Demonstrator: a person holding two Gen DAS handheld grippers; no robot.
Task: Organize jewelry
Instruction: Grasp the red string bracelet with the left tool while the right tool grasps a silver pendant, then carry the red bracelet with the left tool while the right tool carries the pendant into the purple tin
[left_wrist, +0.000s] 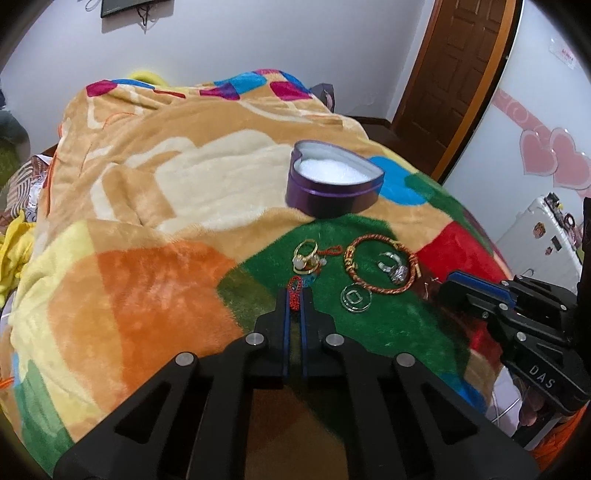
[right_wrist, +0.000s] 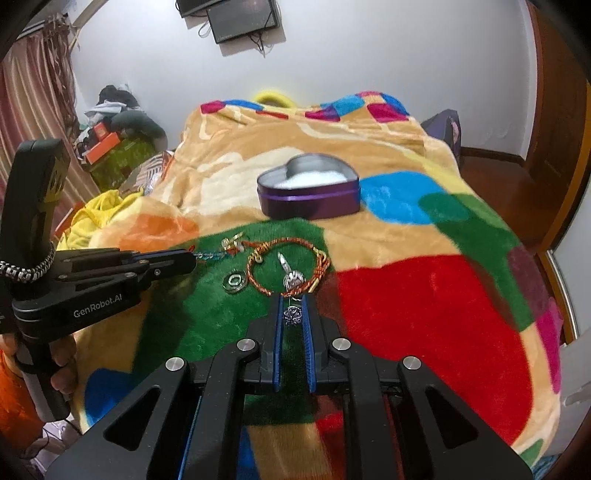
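**On the Bed, Two Grippers Among the Jewelry**

On a green patch of the patchwork blanket (left_wrist: 155, 206) lies the loose jewelry, with both grippers reaching in from the near edge.

In the left wrist view, the left gripper (left_wrist: 294, 295) points toward 12 o'clock. Its blue-lined fingers are nearly together, clenched on a red beaded cord (left_wrist: 294, 291) that runs up between their tips. Just past the tips, toward 12 o'clock, a gold ring (left_wrist: 306, 256) with a pale stone lies on the green. At 2 o'clock from the tips a red-and-gold braided bracelet (left_wrist: 380, 264) forms a loop, and a silver ring (left_wrist: 393, 266) lies inside that loop. A clear round pendant (left_wrist: 355, 298) sits just beside the bracelet's near edge. Farther off at 12 o'clock the purple heart-shaped tin (left_wrist: 332, 181) stands open on the tan part of the blanket, white padding showing inside, well apart from the pieces.

In the right wrist view, the right gripper (right_wrist: 293, 314) also points toward 12 o'clock, its tips at the bracelet's (right_wrist: 288, 269) near edge. Its fingers stand a little apart with a small silver charm (right_wrist: 293, 316) between them; whether the pads actually press on it cannot be told. The silver ring (right_wrist: 291, 275) stands just beyond the tips, inside the loop. The left gripper (right_wrist: 190, 258) comes in from 9 o'clock, and the tin (right_wrist: 308, 192) stands at 12 o'clock.

A dark wooden door (left_wrist: 454, 66) stands at the far right.
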